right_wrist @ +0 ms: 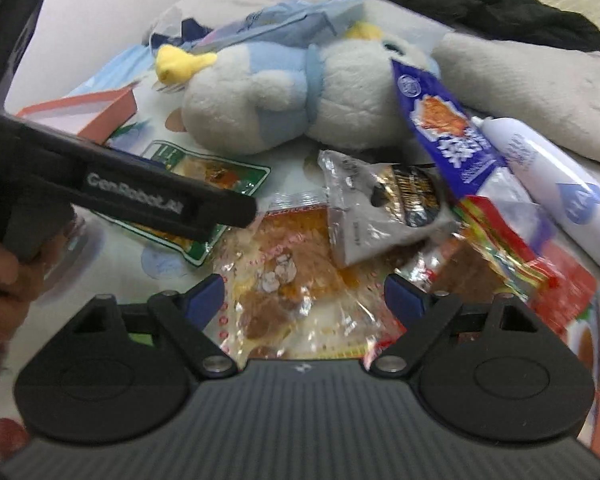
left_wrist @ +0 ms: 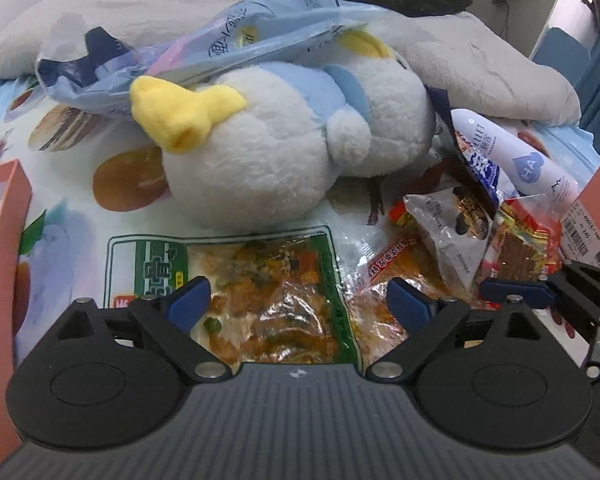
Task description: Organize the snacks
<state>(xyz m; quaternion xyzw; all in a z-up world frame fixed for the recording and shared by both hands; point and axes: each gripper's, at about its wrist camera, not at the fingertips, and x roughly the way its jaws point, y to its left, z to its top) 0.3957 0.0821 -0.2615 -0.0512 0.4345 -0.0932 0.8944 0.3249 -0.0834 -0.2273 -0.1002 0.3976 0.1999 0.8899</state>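
Observation:
A green-edged snack packet [left_wrist: 236, 276] lies flat on the printed sheet, right under my left gripper [left_wrist: 298, 304], whose blue pads stand wide apart above it with nothing pressed between them. To its right is a clear packet of orange snacks [right_wrist: 292, 264], below my right gripper [right_wrist: 304, 300], which is open and empty. A silver packet [right_wrist: 376, 208], a blue packet [right_wrist: 440, 132] and a red packet [right_wrist: 500, 248] lie in a heap to the right. The left gripper's black body [right_wrist: 140, 196] crosses the right wrist view, held by a hand [right_wrist: 0, 276].
A white and blue plush toy [left_wrist: 268, 152] lies just behind the packets, with a pale blue plastic bag [left_wrist: 204, 52] over it. A white spray bottle [left_wrist: 516, 152] rests at the right. Pink boxes stand at the left [left_wrist: 4, 216] and right [left_wrist: 596, 216]. Grey pillow [left_wrist: 480, 60] behind.

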